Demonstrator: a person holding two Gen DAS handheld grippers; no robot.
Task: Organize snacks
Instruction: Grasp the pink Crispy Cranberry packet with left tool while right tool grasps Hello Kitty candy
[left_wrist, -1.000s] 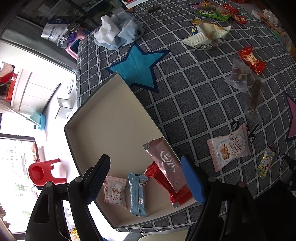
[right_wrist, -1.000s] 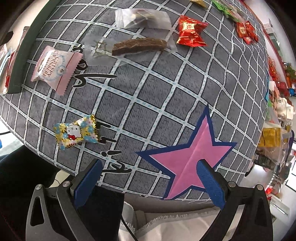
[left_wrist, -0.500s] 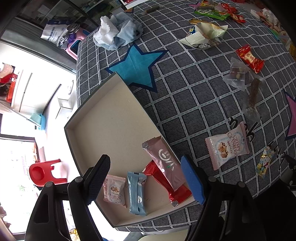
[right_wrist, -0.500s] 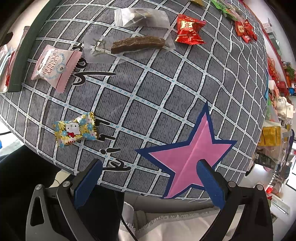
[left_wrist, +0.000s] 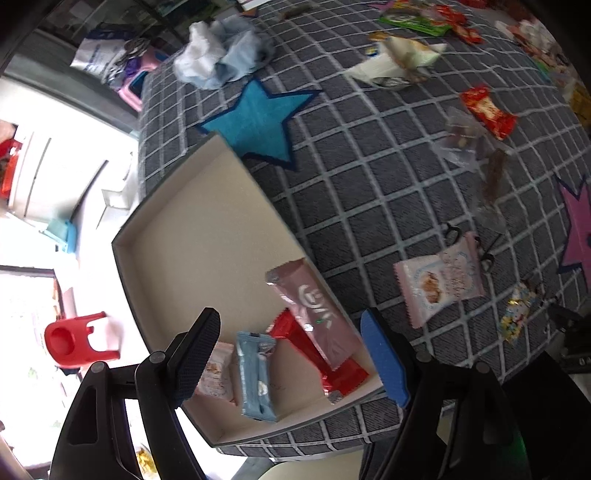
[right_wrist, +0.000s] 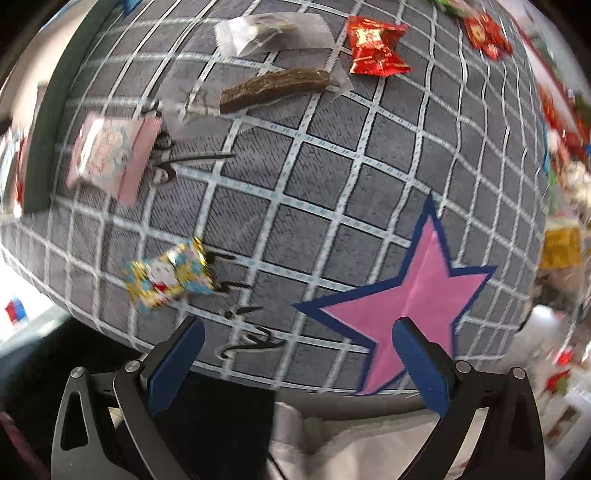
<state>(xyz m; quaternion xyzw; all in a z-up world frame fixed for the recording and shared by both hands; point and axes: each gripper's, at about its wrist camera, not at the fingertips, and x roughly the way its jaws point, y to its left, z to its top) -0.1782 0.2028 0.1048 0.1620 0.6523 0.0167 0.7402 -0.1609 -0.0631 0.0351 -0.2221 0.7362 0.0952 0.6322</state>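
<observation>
Both pairs of blue-padded fingers (right_wrist: 177, 362) stand wide apart, holding nothing: the left gripper (left_wrist: 291, 354) hangs at lower centre over the shallow grey cardboard tray (left_wrist: 177, 192), where four wrapped snacks lie; the right gripper (right_wrist: 295, 363) hovers low, near the gold-and-blue cartoon candy (right_wrist: 168, 282) at left. A thin, slippery wrapper could slide off the grey checked cloth (right_wrist: 332, 177). Bright floor and a red plastic stool (left_wrist: 75, 341) lie beyond.
</observation>
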